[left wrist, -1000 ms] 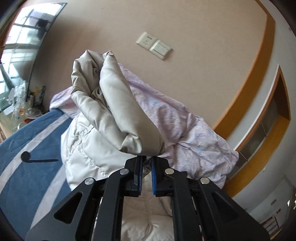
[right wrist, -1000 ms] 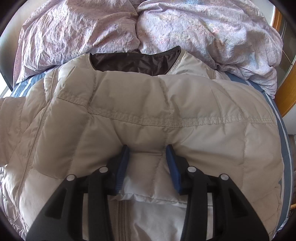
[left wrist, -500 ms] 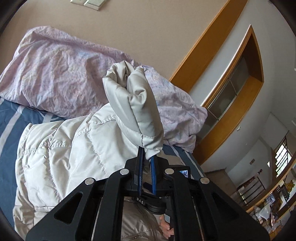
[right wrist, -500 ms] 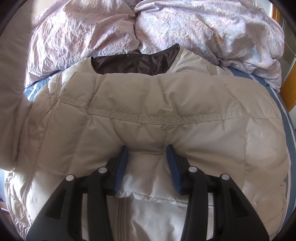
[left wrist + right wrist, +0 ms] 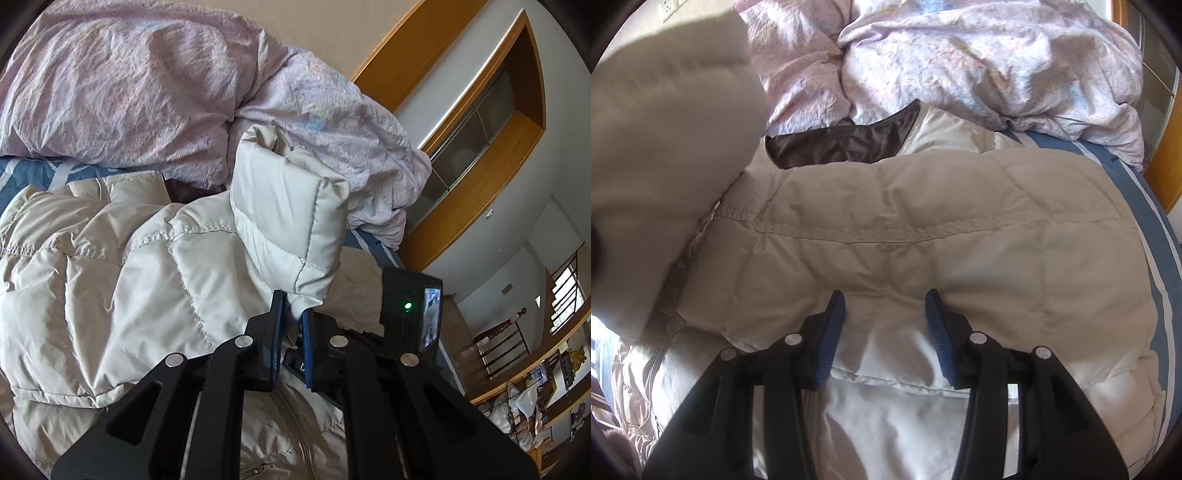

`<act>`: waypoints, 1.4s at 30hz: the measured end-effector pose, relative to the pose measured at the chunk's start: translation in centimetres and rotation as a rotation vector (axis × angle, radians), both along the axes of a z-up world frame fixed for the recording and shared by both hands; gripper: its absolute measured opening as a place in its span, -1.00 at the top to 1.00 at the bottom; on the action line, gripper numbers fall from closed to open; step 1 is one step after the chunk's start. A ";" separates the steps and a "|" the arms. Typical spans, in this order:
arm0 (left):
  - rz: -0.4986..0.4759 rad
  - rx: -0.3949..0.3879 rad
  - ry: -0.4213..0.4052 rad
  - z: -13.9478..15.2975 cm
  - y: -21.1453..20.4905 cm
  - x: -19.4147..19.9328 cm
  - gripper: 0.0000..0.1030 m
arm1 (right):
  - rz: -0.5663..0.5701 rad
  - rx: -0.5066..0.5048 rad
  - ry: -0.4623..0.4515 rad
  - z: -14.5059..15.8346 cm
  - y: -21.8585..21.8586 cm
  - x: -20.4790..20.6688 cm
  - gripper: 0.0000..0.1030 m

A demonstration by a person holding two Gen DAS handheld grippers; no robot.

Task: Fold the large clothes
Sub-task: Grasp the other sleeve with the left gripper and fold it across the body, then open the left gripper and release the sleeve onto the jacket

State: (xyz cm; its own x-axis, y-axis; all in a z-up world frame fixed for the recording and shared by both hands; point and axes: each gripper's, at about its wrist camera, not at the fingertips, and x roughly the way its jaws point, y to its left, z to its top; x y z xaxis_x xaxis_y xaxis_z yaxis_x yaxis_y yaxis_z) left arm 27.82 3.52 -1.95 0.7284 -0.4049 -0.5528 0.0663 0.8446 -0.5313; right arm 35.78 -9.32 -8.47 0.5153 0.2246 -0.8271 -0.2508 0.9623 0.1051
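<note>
A rumpled lilac duvet (image 5: 155, 85) is seen heaped at the head of a bed, over a blue sheet (image 5: 1152, 236) with pale stripes. A beige wall (image 5: 354, 33) is edged with wood trim (image 5: 476, 206). A wall socket (image 5: 666, 5) is glimpsed, and a barred window (image 5: 563, 295) is lit by daylight.

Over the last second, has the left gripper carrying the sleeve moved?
Yes. The left gripper, shut on the sleeve, swung right, away from the wall switches, over the jacket.

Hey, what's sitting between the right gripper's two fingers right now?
A folded sleeve of the beige puffer jacket lies between the open right gripper's fingers, as the right wrist view shows.
</note>
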 end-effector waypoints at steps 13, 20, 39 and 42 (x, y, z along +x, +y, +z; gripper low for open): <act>0.021 0.078 -0.007 0.7 0.7 -1.5 -0.56 | -0.208 0.050 -0.165 4.2 -5.6 -1.2 0.15; 0.183 0.206 0.044 -0.2 4.8 -2.1 -0.56 | -0.058 0.114 -0.231 5.6 -3.5 -2.5 0.23; 0.312 0.304 0.176 -5.0 9.7 -0.4 -0.57 | 0.081 -0.005 -0.050 0.1 1.7 -0.3 0.32; 0.309 0.322 0.187 -5.5 9.5 -0.1 -0.57 | 0.071 0.012 -0.014 -0.4 1.5 0.3 0.32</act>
